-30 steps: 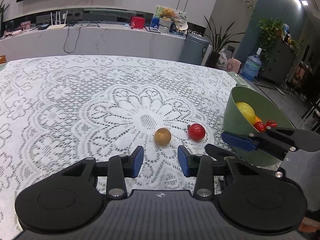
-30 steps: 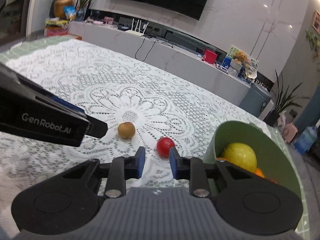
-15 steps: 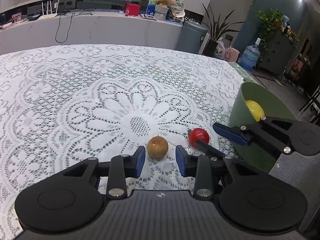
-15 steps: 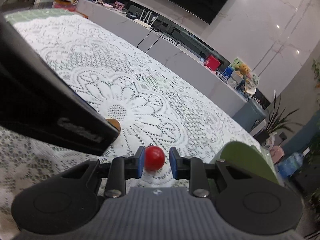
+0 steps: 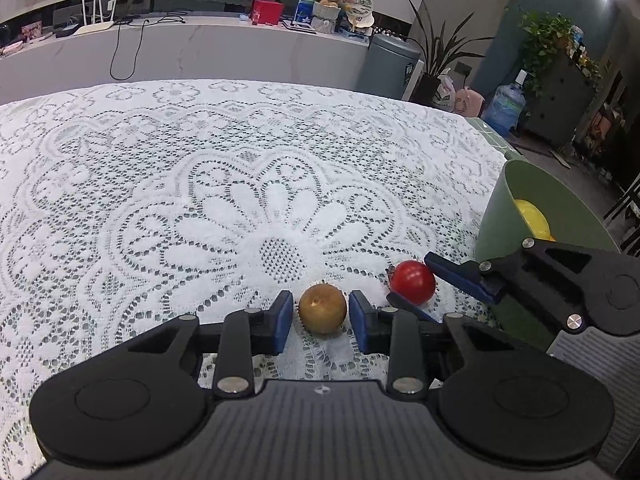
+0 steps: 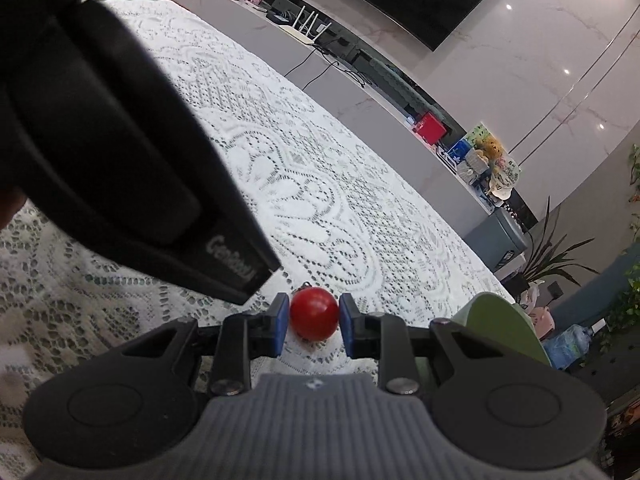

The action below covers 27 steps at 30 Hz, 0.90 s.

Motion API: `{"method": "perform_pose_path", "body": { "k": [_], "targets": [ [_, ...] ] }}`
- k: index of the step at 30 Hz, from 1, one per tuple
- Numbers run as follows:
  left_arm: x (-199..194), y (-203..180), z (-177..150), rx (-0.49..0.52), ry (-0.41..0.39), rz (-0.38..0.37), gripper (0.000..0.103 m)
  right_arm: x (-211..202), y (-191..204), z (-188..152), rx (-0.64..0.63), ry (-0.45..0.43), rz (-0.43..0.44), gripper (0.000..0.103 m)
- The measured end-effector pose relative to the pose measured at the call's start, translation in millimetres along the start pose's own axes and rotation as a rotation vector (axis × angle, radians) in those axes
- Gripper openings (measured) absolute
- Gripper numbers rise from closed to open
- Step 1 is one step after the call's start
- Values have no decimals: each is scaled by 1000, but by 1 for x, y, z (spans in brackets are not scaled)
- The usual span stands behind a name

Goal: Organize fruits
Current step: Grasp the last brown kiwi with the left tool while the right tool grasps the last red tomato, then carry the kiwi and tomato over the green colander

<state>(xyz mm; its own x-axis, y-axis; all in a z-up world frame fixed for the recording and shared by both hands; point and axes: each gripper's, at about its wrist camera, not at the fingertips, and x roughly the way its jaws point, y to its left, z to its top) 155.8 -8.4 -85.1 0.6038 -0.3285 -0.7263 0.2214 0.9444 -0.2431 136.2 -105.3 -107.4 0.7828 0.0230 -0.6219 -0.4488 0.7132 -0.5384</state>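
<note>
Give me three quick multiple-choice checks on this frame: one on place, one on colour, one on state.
1. Where is the green bowl?
A. At the tablecloth's right edge
B. At the table's centre
C. On the floor

2. What colour is the fruit between the right gripper's pads?
A. Yellow
B. Red
C. Brown

3. The brown fruit is:
A. In the bowl
B. Lifted off the cloth
C. On the cloth between the left gripper's closing jaws

Answers:
1. A, beside the lace cloth's right edge.
2. B, the red fruit sits there.
3. C, it rests on the lace.
</note>
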Motion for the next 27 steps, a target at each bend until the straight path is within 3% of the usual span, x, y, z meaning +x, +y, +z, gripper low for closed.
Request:
{"method": "perform_pose_path", "body": {
  "k": [5, 15, 27],
  "targets": [
    [1, -2, 0, 9, -2, 0, 29, 0, 5, -2, -32, -3, -16, 23],
    [-5, -4, 0, 4, -11, 19, 28, -12, -3, -1, -12, -47, 7, 22],
    [-46, -11, -7, -35, -39, 25, 29, -63, -26, -5, 167, -91, 125, 23]
  ]
}}
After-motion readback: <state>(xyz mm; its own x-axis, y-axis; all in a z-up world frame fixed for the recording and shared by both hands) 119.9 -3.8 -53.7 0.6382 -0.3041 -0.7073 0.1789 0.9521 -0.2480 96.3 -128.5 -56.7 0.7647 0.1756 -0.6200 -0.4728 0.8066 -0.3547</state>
